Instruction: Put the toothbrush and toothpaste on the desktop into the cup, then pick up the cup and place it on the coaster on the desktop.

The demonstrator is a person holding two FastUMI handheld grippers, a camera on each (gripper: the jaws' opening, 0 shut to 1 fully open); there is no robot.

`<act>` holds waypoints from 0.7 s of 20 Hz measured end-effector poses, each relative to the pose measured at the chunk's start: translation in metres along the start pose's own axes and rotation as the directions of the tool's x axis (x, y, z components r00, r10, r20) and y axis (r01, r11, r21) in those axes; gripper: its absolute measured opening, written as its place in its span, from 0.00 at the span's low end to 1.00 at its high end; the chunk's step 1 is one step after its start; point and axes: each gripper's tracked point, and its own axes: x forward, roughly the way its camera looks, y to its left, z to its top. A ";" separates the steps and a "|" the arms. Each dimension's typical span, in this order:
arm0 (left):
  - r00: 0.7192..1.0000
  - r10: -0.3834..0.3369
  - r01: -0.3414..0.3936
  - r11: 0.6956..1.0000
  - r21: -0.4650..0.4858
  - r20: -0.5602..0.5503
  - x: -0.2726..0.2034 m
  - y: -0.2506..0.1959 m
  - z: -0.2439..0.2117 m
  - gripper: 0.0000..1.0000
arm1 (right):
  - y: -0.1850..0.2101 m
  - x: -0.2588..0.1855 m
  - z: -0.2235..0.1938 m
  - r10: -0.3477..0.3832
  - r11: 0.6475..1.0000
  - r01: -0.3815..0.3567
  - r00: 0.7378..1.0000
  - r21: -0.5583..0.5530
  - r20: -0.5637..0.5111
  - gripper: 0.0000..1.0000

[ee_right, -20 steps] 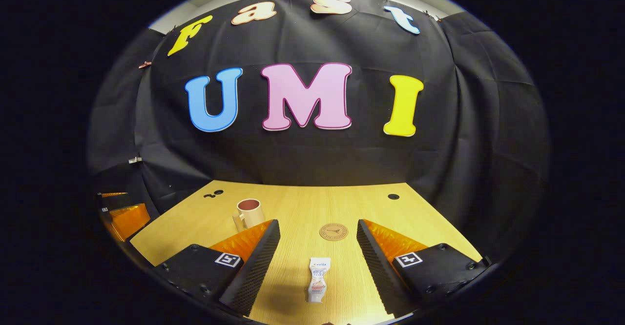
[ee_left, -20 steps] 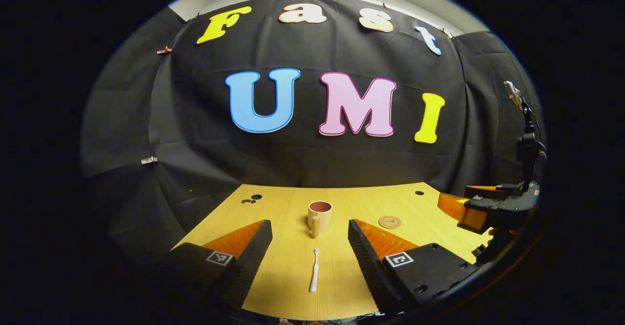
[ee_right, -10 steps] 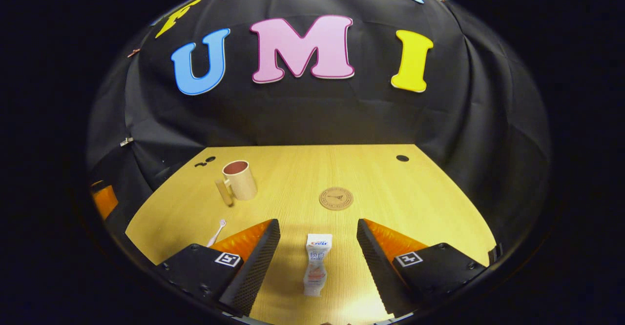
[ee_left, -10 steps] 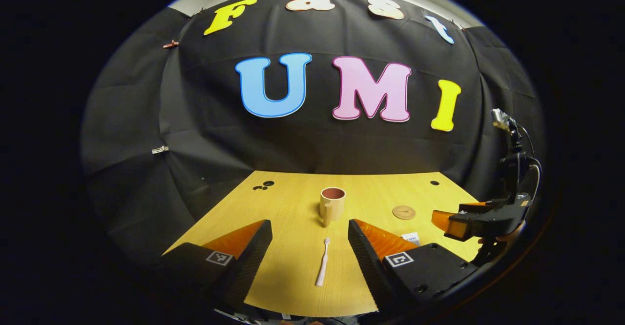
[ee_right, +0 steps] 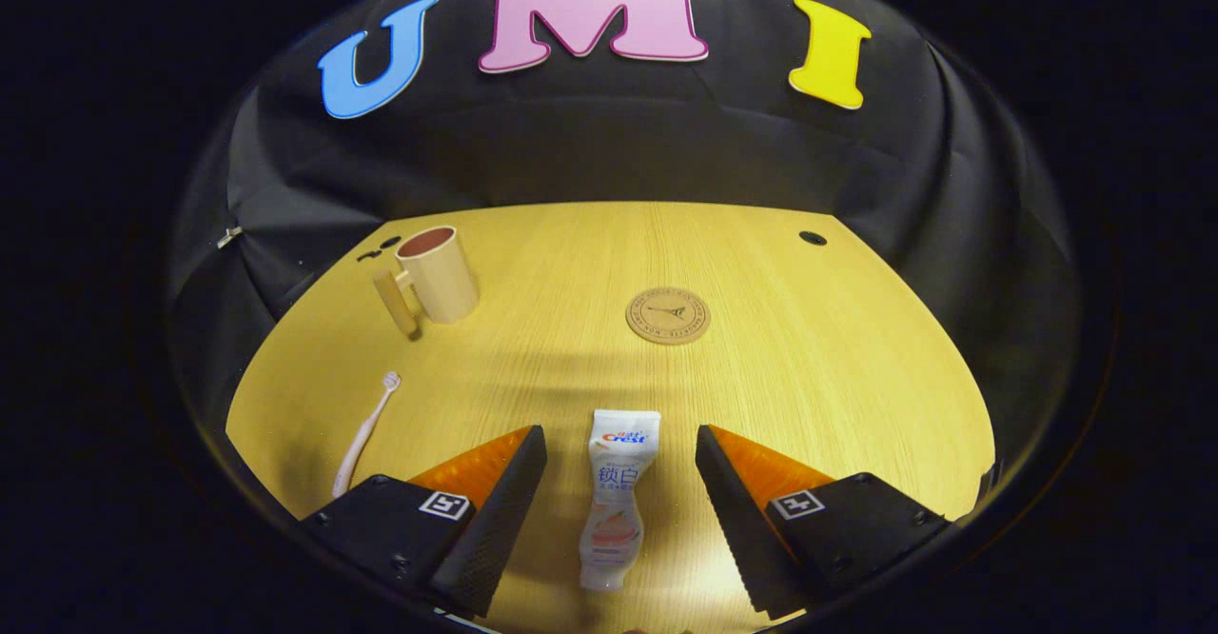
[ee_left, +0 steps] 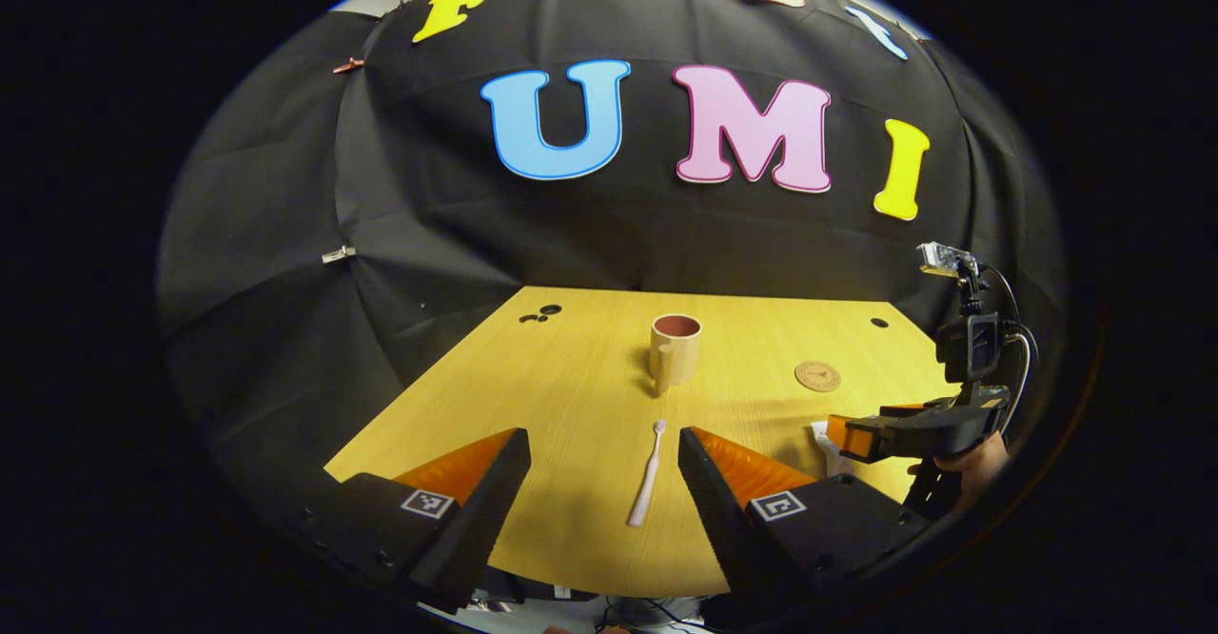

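Toothpaste framed between spread fingers, toothbrush likewise

Lettering is printed on the toothpaste (ee_right: 612,496), but it is left unread here; a small tower-like emblem is stamped on the round coaster (ee_right: 668,316). A square black-and-white marker is carried on each finger of both grippers.

In the left gripper view, the toothpaste is largely hidden behind the right gripper (ee_left: 861,436), and just a white corner is seen; part of a hand (ee_left: 972,460) is made out beneath that gripper. In the right gripper view, the tail of the toothbrush (ee_right: 363,433) is cut off by the gripper's own body.

The 2 fingers of the left gripper (ee_left: 603,467) are spread wide, with the toothbrush lying flat between them, untouched. The right gripper's fingers are equally parted around the flat toothpaste, without contact. The cup (ee_left: 675,351) stands upright on the desktop (ee_right: 809,377), well apart from the coaster.

Compared with 0.5 s ago, both cameras are tilted further downward, and more of the desktop is shown.
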 end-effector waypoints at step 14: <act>0.998 0.009 -0.006 0.999 0.041 -0.068 0.016 -0.009 -0.010 0.96 | -0.010 0.033 -0.051 -0.026 1.000 0.026 0.984 0.003 -0.175 0.80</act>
